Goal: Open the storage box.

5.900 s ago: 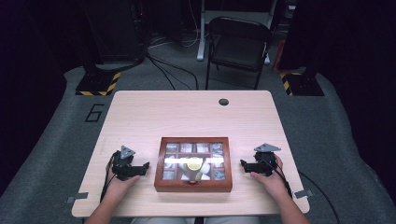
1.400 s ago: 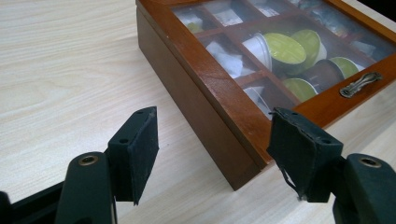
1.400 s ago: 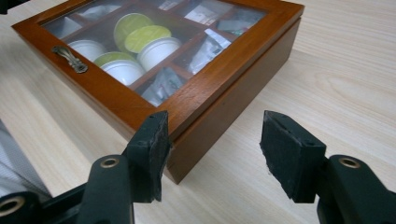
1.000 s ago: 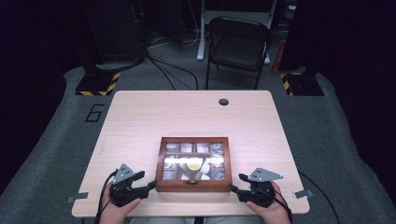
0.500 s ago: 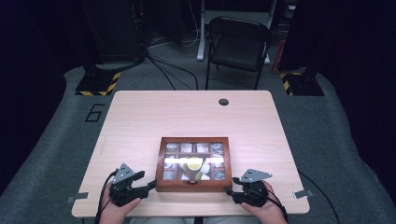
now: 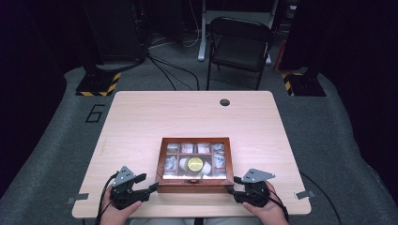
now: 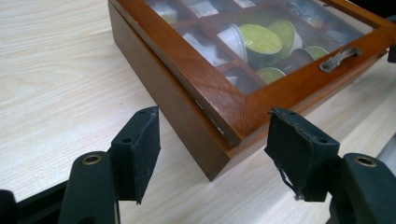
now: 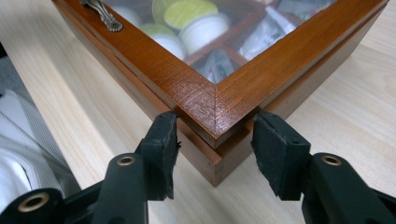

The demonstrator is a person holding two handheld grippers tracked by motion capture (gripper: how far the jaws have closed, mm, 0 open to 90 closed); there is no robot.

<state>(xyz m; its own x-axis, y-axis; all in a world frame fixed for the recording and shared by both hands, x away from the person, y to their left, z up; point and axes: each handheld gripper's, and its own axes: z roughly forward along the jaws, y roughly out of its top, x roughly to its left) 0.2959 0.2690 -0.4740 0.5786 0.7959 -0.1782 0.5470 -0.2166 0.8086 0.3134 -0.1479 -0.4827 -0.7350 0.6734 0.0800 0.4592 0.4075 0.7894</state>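
Note:
A wooden box [image 6: 195, 185] with a glass lid lies near the table's front edge; its compartments hold green-topped capsules [image 7: 261, 39] and packets. My left gripper [image 6: 148, 183] sits at the box's near left corner [image 7: 224, 140]. That corner lies between its pads [image 7: 140, 149], which stand a little off the wood. My right gripper [image 6: 233, 185] is at the near right corner. Its jaws have just been closing, and its pads [image 8: 166, 140] now press the box's body [image 8: 210, 154] just under the lid's lip.
A metal handle [image 7: 338, 58] is fixed to the lid's front edge. The table's front edge lies just behind both hands. A cable hole [image 6: 225, 102] sits at the table's far side, with a black folding chair [image 6: 239, 42] beyond it. White cloth [image 8: 23, 154] lies below the table edge.
Since the earliest frame both hands dropped from the box's sides to its front corners. Over the last second the right gripper edged left onto its corner and narrowed; the left stayed put.

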